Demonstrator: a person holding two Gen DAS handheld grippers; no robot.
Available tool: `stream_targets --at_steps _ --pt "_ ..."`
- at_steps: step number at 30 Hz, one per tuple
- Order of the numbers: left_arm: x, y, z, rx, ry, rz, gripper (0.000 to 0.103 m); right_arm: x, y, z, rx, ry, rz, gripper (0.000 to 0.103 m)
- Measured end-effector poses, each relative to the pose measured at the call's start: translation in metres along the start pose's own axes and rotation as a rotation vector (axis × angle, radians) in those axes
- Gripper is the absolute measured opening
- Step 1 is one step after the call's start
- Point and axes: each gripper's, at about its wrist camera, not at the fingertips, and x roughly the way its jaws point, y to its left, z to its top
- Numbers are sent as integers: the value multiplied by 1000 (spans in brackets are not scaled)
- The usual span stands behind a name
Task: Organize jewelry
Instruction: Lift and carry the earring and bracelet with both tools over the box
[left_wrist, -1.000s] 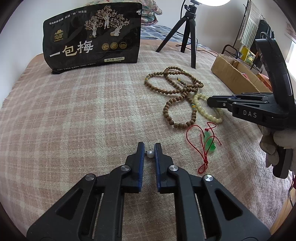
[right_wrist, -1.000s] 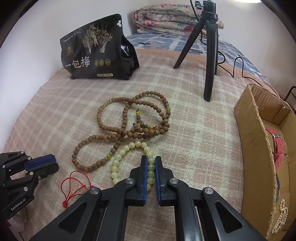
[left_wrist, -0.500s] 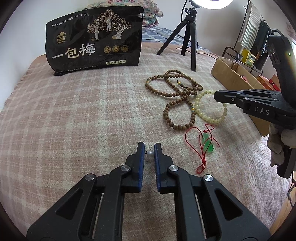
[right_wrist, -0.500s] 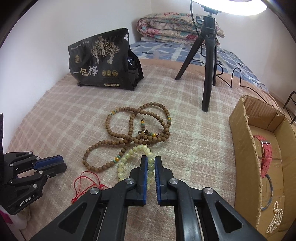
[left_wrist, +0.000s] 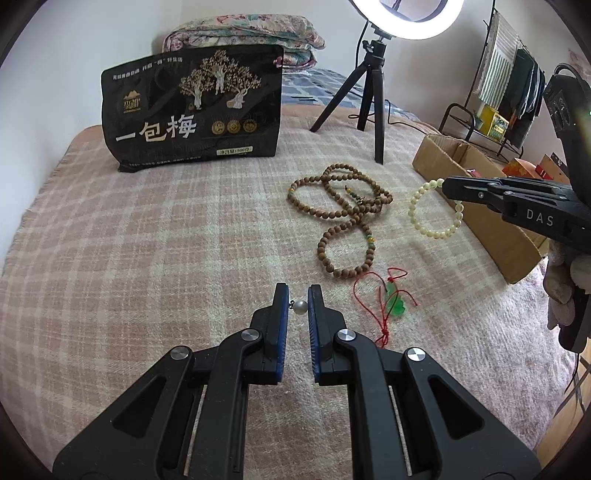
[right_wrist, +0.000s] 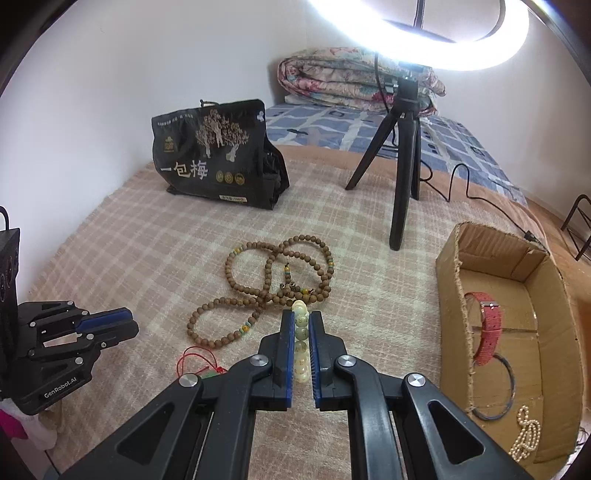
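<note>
My left gripper (left_wrist: 297, 306) is shut on a small pearl earring (left_wrist: 300, 307), held just above the plaid blanket. My right gripper (right_wrist: 301, 334) is shut on a pale yellow bead bracelet (right_wrist: 301, 345); in the left wrist view that bracelet (left_wrist: 436, 209) hangs in the air from the right gripper (left_wrist: 448, 188) beside the cardboard box (left_wrist: 491, 229). A long brown wooden bead strand (right_wrist: 273, 288) lies coiled mid-blanket. A red cord with a green pendant (left_wrist: 393, 302) lies near my left fingertips.
The open cardboard box (right_wrist: 450, 280) at the right holds a red watch strap (right_wrist: 489, 332), a dark ring bangle (right_wrist: 495, 387) and a pearl string (right_wrist: 524, 430). A black snack bag (right_wrist: 218, 155) stands at the back. A tripod (right_wrist: 400, 170) with a ring light stands behind the beads.
The right gripper has lifted the yellow bracelet off the blanket, away from the brown beads, toward the box. The left gripper rose slightly with the pearl earring.
</note>
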Motion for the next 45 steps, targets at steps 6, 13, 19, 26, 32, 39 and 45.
stream_targets --at_steps 6,13,19,26,32,39,45 --pt "-11 -15 9 19 -25 -11 8 -22 -10 4 18 -40 -3 5" --pt "-22 -39 19 42 -49 -31 9 -49 -29 7 40 -89 -9 5" --pt "-25 -65 30 64 -67 -62 8 -69 -52 8 69 -127 -31 5" --pt "-20 -105 43 92 -78 -113 9 -86 -87 7 103 -151 -75 5" --pt "-10 -144 55 131 -82 -158 8 -95 -121 7 135 -164 -108 5" --pt "3 -184 68 162 -83 -195 8 -93 -155 6 173 -162 -129 5" --pt "13 -214 77 184 -85 -227 9 -85 -178 5 191 -147 -140 5"
